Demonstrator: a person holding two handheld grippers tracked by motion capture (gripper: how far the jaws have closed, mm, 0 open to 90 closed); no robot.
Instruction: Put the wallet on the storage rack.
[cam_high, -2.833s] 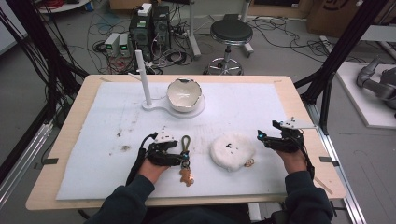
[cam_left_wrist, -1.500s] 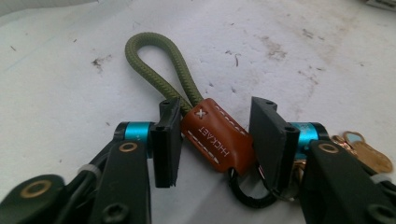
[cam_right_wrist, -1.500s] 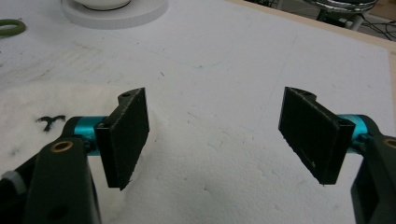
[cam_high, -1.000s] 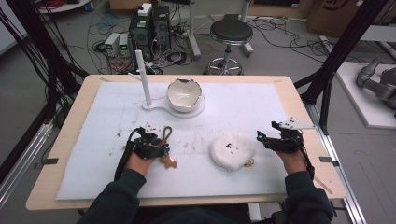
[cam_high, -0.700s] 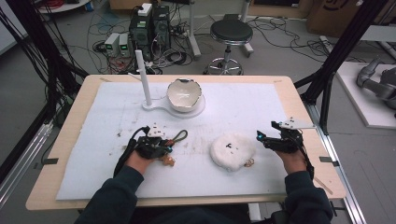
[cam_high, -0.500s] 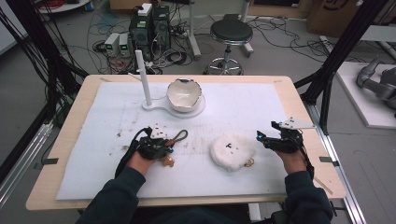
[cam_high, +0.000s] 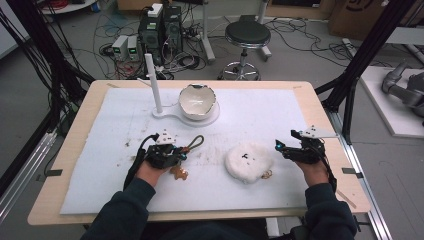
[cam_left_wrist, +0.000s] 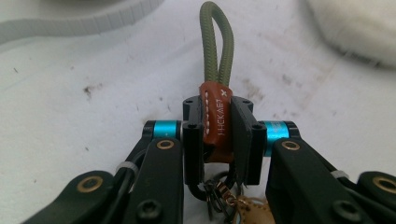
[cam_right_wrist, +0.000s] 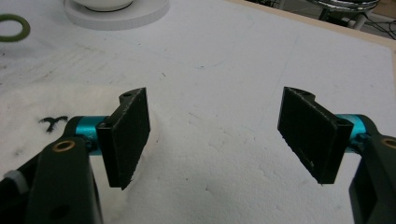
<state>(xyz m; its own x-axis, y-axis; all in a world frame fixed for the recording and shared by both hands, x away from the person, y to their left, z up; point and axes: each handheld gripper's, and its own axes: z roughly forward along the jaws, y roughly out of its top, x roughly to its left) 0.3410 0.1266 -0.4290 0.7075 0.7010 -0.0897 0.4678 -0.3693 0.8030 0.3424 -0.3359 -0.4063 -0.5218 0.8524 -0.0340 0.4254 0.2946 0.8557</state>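
A keychain lies on the white mat: an olive cord loop (cam_high: 196, 142), a brown leather wrap (cam_left_wrist: 217, 116), metal rings and a tan tag (cam_high: 178, 173). My left gripper (cam_high: 180, 153) (cam_left_wrist: 217, 112) has just been closing its jaws, and the pads now press on the leather wrap from both sides. The cord loop sticks out past the fingertips. The rings and tag hang back under the jaws. My right gripper (cam_high: 281, 148) (cam_right_wrist: 219, 126) rests open at the right, nothing between its pads, just right of a round white fluffy pad (cam_high: 248, 161) (cam_right_wrist: 42, 107).
A white stand with an upright post (cam_high: 154, 82) and a chipped white bowl (cam_high: 196, 100) sits at the back middle of the mat. A small ring (cam_high: 266, 175) lies at the fluffy pad's front edge. Dark crumbs speckle the mat left of my left hand.
My left gripper shifted a little and shut on the keychain's leather wrap; the cord loop now points away to the upper right. The right gripper has kept still.
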